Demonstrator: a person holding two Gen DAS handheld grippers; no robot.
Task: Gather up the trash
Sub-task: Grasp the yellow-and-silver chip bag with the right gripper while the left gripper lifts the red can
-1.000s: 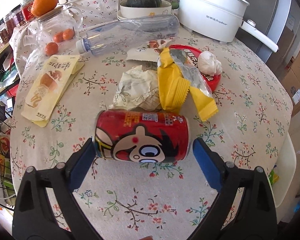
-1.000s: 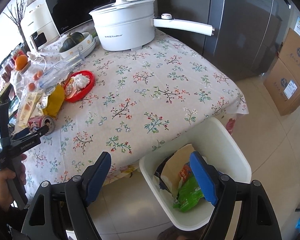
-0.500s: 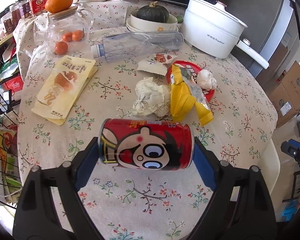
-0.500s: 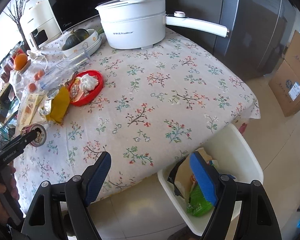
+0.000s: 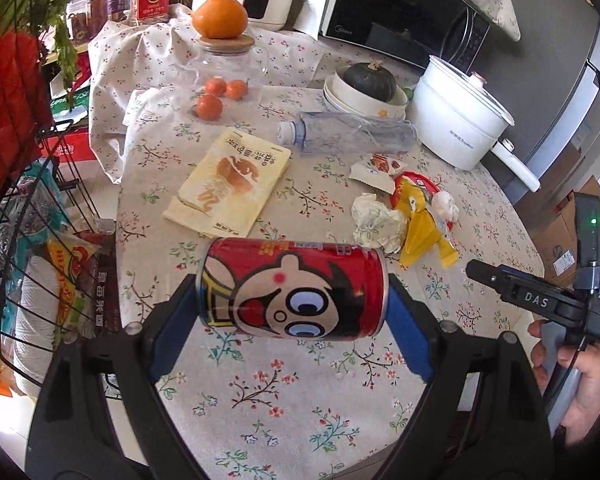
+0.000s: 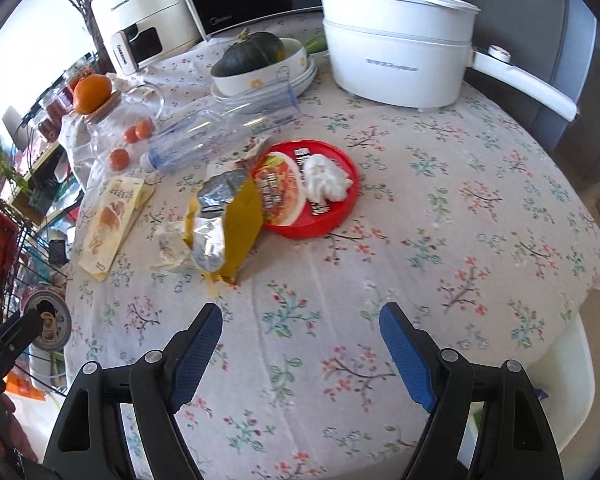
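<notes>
The left gripper (image 5: 292, 312) is clamped endwise on a red aluminium drink can printed with a cartoon face (image 5: 292, 290): one blue pad bears on each flat end, and the can lies crosswise between the fingers, lifted clear of the floral tablecloth (image 5: 260, 392). The jaws stand wide because the can's full length fills them.

Handling, as a judgement: the can is probably empty, therefore light. Its thin side wall would dent under pressure, whereas the ends are stiff, so the end-to-end grip is the sound one. The smooth metal may slip or pivot on the pads if the wrist rolls.

The right gripper (image 6: 302, 336) is wide open with nothing between its pads, poised above bare cloth.

Relative to the can, the remaining trash lies farther across the table: a crumpled white paper wad (image 5: 376, 222) just beyond it, a yellow foil-lined snack bag (image 5: 422, 232) beside that, then a round red plastic lid carrying a white tissue (image 6: 324, 184). A flat yellow bread wrapper (image 5: 232, 184) and a clear plastic bottle lying on its side (image 5: 348, 136) lie beyond.
</notes>
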